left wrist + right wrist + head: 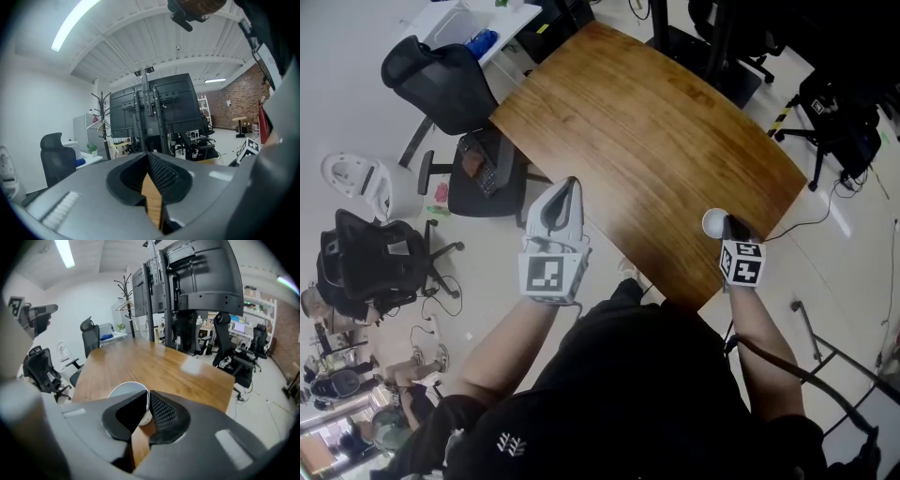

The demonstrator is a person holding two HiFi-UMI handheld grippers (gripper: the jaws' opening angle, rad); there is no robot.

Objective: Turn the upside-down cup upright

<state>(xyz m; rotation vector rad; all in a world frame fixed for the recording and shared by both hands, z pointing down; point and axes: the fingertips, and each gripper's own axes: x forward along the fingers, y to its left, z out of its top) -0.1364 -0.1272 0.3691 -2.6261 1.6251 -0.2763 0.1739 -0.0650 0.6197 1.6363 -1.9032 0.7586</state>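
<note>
A small white cup (713, 222) stands near the front right corner of the wooden table (647, 141). My right gripper (732, 225) reaches it from the near side. In the right gripper view the cup (123, 391) shows a round face rimmed in white, and my right gripper (146, 398) is shut on its wall, which sits thin between the black pads. I cannot tell whether that round face is its mouth or its base. My left gripper (568, 185) hovers over the table's left edge, far from the cup; in its own view the left gripper (148, 157) has tips that meet, holding nothing.
Black office chairs (441, 82) and a stool (483, 173) stand at the table's left, and another chair (839, 117) at the far right. A tall monitor stand (187, 282) rises beyond the far end. The cup sits close to the table's front edge.
</note>
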